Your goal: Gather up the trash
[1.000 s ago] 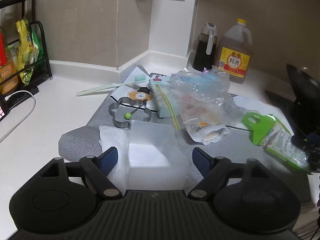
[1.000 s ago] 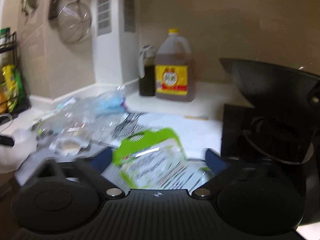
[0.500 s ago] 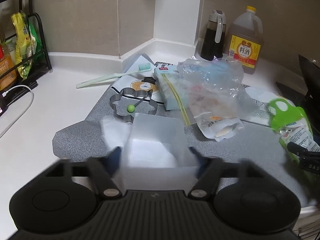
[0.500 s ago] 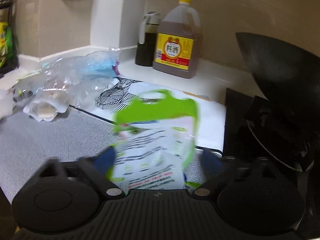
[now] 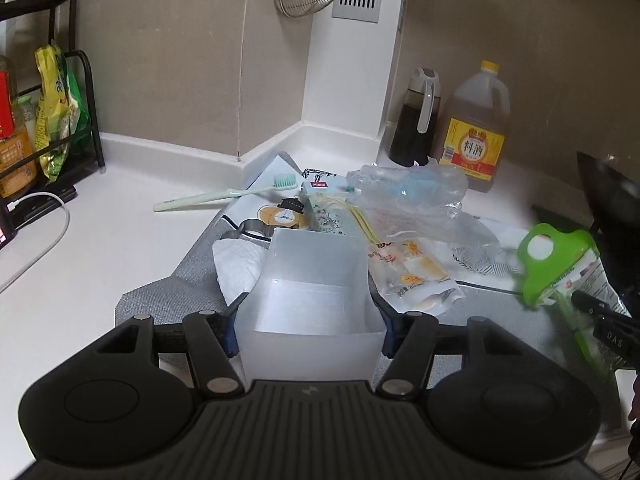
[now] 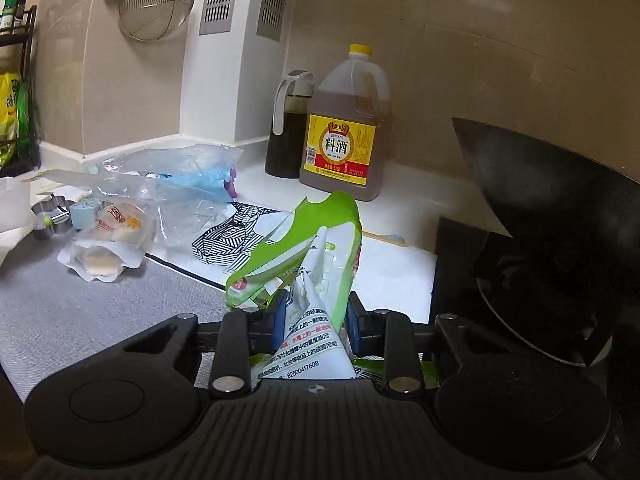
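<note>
While its blue pads (image 6: 280, 312) press in from either side, the right gripper (image 6: 314, 316) is closing on the green-and-white packet (image 6: 316, 264), which crumples between the jaws and stands up out of them, its green top bent over toward the left. In the left wrist view the same packet (image 5: 560, 264) shows at the far right edge, raised above the grey mat (image 5: 168, 292), with only a dark sliver of the right gripper visible beneath it.

The left gripper (image 5: 308, 320) is clamped on the translucent white bin (image 5: 312, 292), one pad against each side wall; the bin sits upright and open-topped between the fingers.

Just beyond the bin lie a crumpled paper towel (image 5: 240, 260), a snack wrapper (image 5: 408, 272) and a clear plastic bag (image 5: 408, 192), all loose on the mat. A toothbrush (image 5: 224, 194) lies farther left on the white counter (image 5: 100, 248).

The bin hides most of a metal cutter (image 5: 250, 226) behind it. The packet's lower end is cut off by the right gripper's body, and its small print is only partly readable. A dark wok (image 6: 560, 220) fills the right side, its rim cropped.
</note>
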The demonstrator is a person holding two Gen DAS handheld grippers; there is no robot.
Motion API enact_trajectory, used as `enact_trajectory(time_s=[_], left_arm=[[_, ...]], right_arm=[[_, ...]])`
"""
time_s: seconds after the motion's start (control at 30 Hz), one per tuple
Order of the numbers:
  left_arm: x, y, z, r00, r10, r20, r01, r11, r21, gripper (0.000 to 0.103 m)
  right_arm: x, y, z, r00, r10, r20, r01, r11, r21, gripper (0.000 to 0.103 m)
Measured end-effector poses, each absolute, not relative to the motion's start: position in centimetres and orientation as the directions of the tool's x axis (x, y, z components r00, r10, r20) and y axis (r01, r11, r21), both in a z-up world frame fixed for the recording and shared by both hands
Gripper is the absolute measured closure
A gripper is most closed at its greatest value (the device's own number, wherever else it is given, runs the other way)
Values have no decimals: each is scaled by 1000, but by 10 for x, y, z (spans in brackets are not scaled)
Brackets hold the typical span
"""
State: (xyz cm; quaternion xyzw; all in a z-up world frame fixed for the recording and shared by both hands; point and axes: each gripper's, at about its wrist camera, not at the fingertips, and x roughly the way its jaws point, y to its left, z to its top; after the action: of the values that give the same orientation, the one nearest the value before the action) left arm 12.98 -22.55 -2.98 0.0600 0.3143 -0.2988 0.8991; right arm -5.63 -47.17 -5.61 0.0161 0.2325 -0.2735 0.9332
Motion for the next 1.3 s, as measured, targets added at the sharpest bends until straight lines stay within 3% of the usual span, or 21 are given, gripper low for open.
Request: enact_trajectory(time_s=[0.63,1.17,1.23,1.3], left_arm=[[148,-250,-35,670,-479,-567,556,830,-44,36],[138,-245,-47,687,-455,-567,570,821,32,27],[136,-246,-46,692,-452,-563,570,821,41,31],[135,-247,-46,696,-445,-563,570,820,55,43]], right_arm=[[-58,-470,-62,741,-480,-469,504,860,-84,71],[-55,-468,-65,740,-466,-485,491,867,-85,71],[-55,-468,-65,740,-465,-486,490,868,-85,71],[-55,-468,-66,739,-466,-486,490,867,-86,71]])
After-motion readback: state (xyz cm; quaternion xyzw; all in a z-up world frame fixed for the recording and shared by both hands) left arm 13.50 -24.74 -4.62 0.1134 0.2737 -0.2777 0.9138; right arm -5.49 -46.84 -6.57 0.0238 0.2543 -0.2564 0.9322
